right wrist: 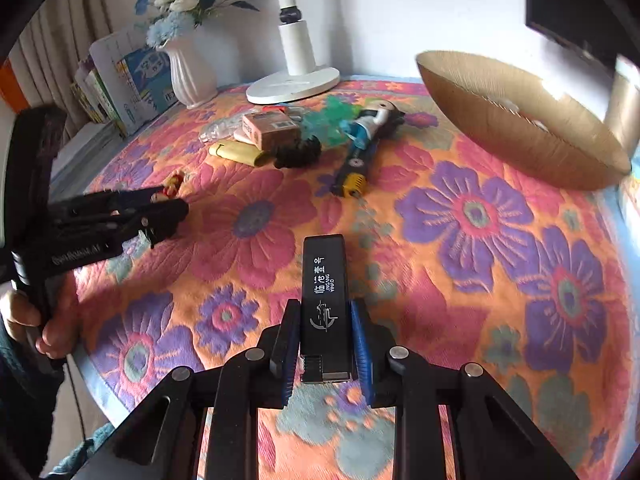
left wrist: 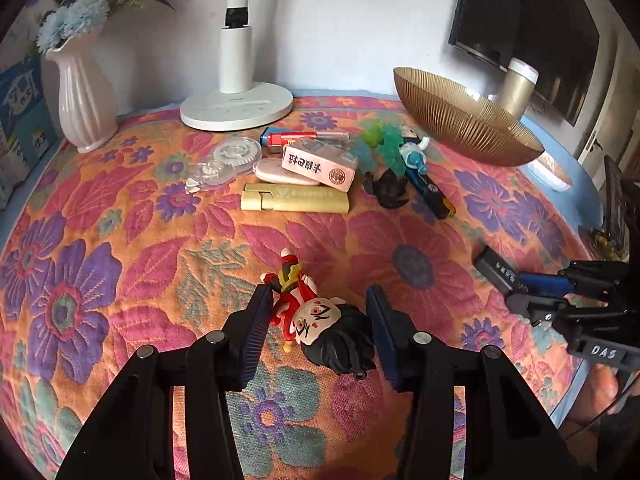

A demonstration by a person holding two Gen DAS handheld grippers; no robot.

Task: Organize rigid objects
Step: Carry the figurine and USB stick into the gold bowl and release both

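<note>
A small figurine (left wrist: pixel 316 316) in red, with a big black-haired head, lies on the flowered cloth between the fingers of my left gripper (left wrist: pixel 318 292). Both pads press on it, one on the red body and one on the hair. My right gripper (right wrist: pixel 325 304) is shut on a slim black lighter-like stick (right wrist: pixel 324 280) with white lettering, which sticks out forward past the fingertips. The left wrist view has that right gripper (left wrist: pixel 516 292) at the right edge with the black stick (left wrist: pixel 494 268). In the right wrist view, my left gripper (right wrist: pixel 172 208) is at the left.
A ribbed gold bowl (left wrist: pixel 464 120) stands tilted at the back right. Several small objects lie behind me: a pink box (left wrist: pixel 318 164), a yellow-green lighter (left wrist: pixel 294 198), a clear tape dispenser (left wrist: pixel 228 160), green toys (left wrist: pixel 384 140). A white lamp base (left wrist: pixel 236 110) and a vase (left wrist: pixel 86 96) stand at the back.
</note>
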